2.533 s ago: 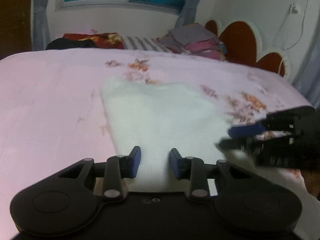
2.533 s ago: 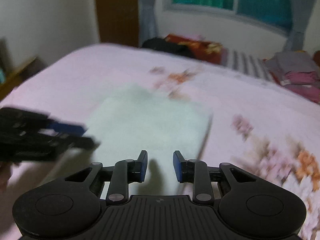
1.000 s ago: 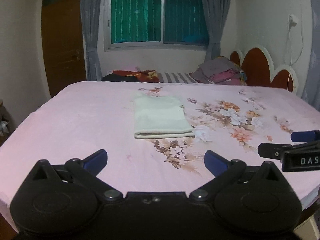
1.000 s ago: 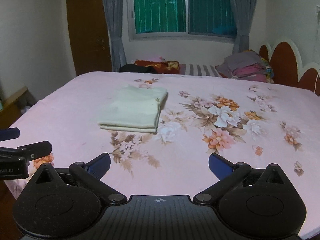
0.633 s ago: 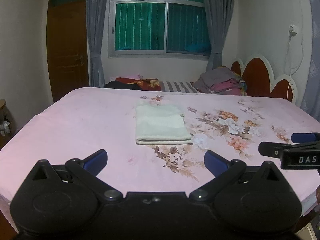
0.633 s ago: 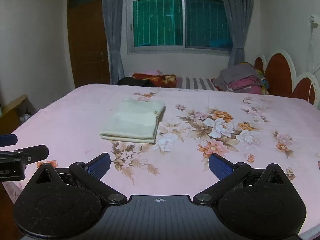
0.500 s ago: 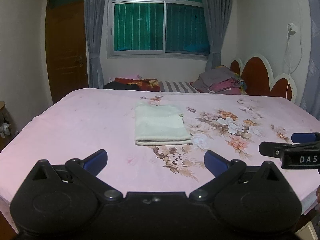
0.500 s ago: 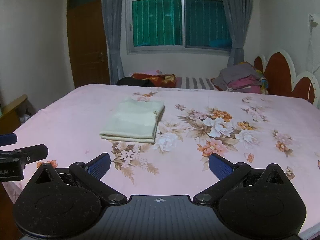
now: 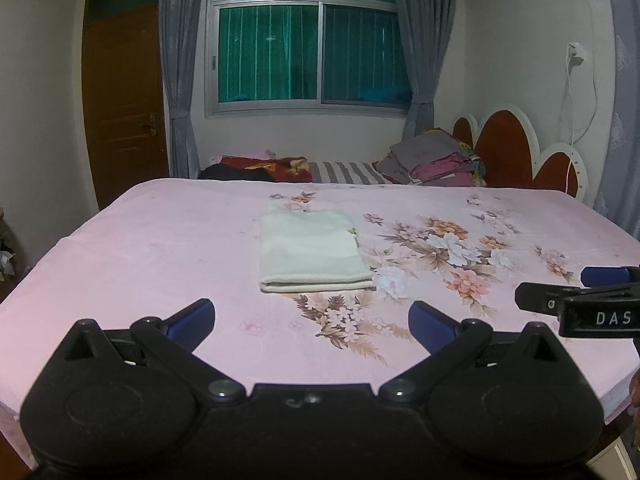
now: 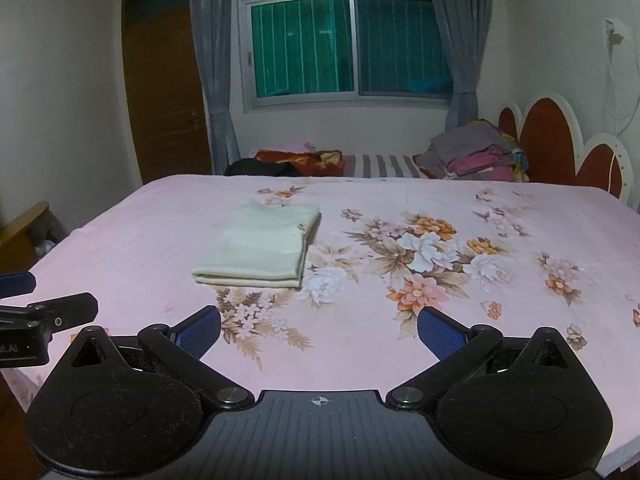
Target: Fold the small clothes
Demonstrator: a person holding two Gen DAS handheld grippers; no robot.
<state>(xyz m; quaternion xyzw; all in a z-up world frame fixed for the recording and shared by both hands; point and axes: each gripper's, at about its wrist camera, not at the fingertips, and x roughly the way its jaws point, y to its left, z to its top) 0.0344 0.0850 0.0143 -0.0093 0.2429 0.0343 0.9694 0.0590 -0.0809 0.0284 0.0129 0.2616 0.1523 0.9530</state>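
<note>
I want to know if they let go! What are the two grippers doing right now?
Left gripper: open, holding nothing.
Right gripper: open, holding nothing.
The folded cloth lies alone on the bed.

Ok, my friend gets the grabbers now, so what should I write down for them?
Left gripper: open, holding nothing, held back from the cloth.
Right gripper: open, holding nothing too.
The pale folded garment lies flat on the pink flowered bedspread, near the middle, touching neither gripper.
Done: this piece looks folded into a neat rectangle.
Left: probably nothing for it. A pile of clothes sits behind the bed.
</note>
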